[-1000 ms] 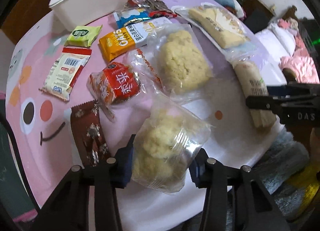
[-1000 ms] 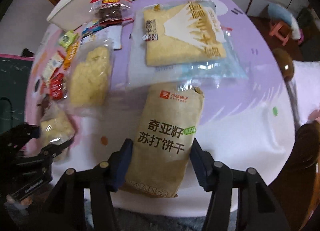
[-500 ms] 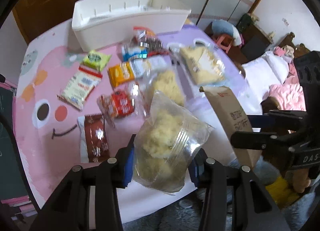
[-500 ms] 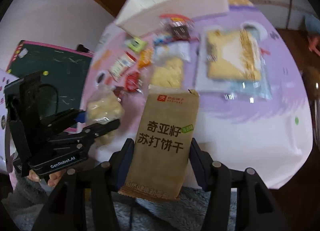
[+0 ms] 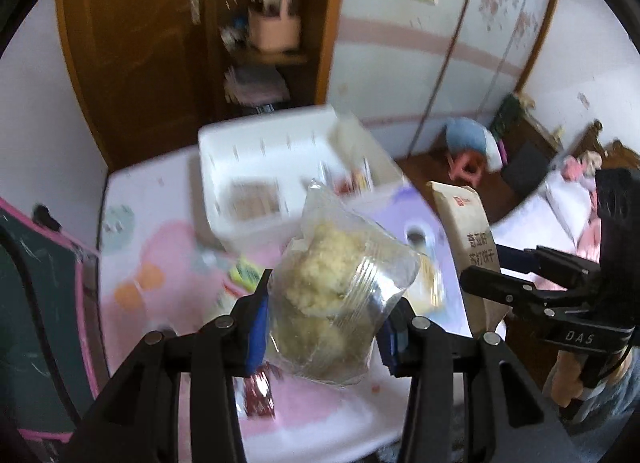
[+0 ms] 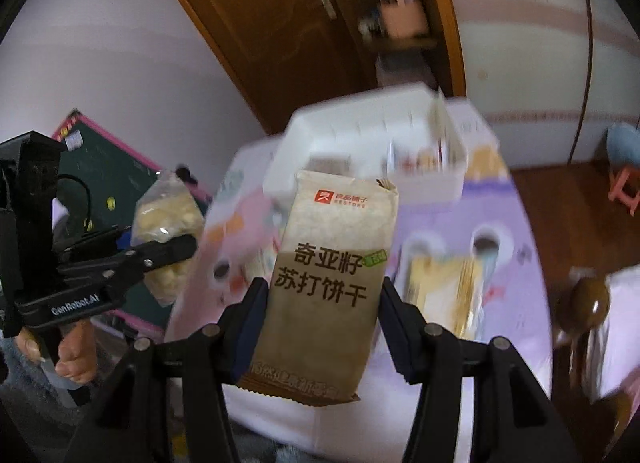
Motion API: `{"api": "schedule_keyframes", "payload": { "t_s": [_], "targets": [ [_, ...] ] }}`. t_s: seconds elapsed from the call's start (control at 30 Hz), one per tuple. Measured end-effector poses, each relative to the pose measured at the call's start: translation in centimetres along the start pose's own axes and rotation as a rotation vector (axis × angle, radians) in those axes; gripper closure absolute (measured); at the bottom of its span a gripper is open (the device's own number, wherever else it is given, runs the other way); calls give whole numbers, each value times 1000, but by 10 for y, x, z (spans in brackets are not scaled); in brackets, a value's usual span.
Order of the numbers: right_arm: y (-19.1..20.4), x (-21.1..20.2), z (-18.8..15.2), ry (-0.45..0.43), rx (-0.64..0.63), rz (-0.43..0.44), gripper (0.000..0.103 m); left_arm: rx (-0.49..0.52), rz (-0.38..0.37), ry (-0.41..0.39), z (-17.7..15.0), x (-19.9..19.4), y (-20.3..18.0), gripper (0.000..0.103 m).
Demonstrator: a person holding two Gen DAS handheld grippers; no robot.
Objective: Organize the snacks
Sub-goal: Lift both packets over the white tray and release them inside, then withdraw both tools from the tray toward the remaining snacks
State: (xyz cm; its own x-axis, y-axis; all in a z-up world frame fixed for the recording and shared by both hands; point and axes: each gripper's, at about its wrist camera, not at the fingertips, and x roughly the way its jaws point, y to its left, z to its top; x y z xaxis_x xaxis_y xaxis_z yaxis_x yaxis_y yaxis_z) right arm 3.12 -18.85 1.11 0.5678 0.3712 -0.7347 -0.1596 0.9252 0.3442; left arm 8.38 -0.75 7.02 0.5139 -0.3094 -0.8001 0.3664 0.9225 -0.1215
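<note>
My left gripper (image 5: 324,323) is shut on a clear bag of pale crumbly cookies (image 5: 336,295) and holds it high above the pink table (image 5: 160,247). My right gripper (image 6: 320,327) is shut on a tan soda-cracker pack (image 6: 332,283), also lifted. Each gripper shows in the other's view: the right one (image 5: 520,283) with the tan pack (image 5: 468,235), the left one (image 6: 132,255) with the cookie bag (image 6: 168,219). The white bin (image 5: 276,171) stands at the table's far side, also in the right wrist view (image 6: 372,147), with some packs inside.
Several snack packs lie blurred on the table, among them a large clear bag of yellow pastry (image 6: 444,291) and a dark red wrapper (image 5: 260,395). A green chalkboard (image 6: 104,179) stands left of the table. A wooden door and shelves are behind.
Both grippers have lifted higher with their packs and tilted up toward the white bin; the table snacks have dropped low in view and the room wall now fills the top.
</note>
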Motion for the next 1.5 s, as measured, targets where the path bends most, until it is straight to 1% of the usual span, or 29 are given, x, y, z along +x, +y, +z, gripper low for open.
{"api": "schedule_keyframes", "payload": {
  "t_s": [0.13,0.17,0.23,0.27,0.33,0.37,0.47,0.57,0.63,0.7,0.8,0.87,0.9,0.93,0.97,1.07,1.13,1.2,1.3,1.37,1.43,1.5],
  "targets": [
    [5,-17,51,-116,-22,-23,48,-36,15,-61,55,-11,10,60],
    [6,-20,65,-145,-28,-33,48,-40,20,-71,64,-12,11,60],
    [9,-21,93,-203,-46,-62,48,-51,37,-99,87,-8,14,60],
    [9,-21,102,-217,-51,-74,48,-57,47,-111,98,-2,16,60],
    [9,-13,128,-252,-58,-110,48,-81,57,-111,116,11,22,60],
    [8,-8,138,-259,-59,-129,48,-93,55,-102,126,20,24,60],
    [2,18,165,-256,-55,-171,48,-106,90,-90,147,53,30,60],
    [-8,59,182,-208,-48,-199,48,-107,133,-62,159,97,35,60],
    [-13,83,185,-175,-53,-217,48,-116,153,-36,163,125,42,60],
    [-17,110,184,-135,-56,-242,48,-132,158,-7,165,151,49,60],
    [-27,147,182,-62,-53,-265,47,-153,201,32,164,184,61,60],
    [-31,166,178,-11,-55,-271,48,-174,231,52,158,200,70,56],
    [-35,177,176,21,-54,-280,47,-185,240,62,157,206,75,51],
    [-37,183,173,43,-50,-290,47,-199,240,73,155,211,79,29],
    [-40,189,171,62,-43,-298,47,-226,235,80,151,215,86,12],
    [-44,195,162,99,-22,-296,42,-286,227,38,136,206,98,10],
    [-45,193,155,106,-17,-295,36,-310,210,13,129,197,105,11],
    [-43,185,148,102,-7,-297,36,-329,207,-18,120,186,110,11],
    [-45,175,142,90,28,-264,35,-309,225,-62,106,169,109,11],
    [-44,168,138,77,47,-246,35,-278,207,-92,97,157,104,11],
    [-42,158,133,48,60,-238,35,-240,209,-104,88,146,96,11],
    [-38,145,128,0,67,-239,35,-216,198,-116,79,132,88,11]
  ]
}}
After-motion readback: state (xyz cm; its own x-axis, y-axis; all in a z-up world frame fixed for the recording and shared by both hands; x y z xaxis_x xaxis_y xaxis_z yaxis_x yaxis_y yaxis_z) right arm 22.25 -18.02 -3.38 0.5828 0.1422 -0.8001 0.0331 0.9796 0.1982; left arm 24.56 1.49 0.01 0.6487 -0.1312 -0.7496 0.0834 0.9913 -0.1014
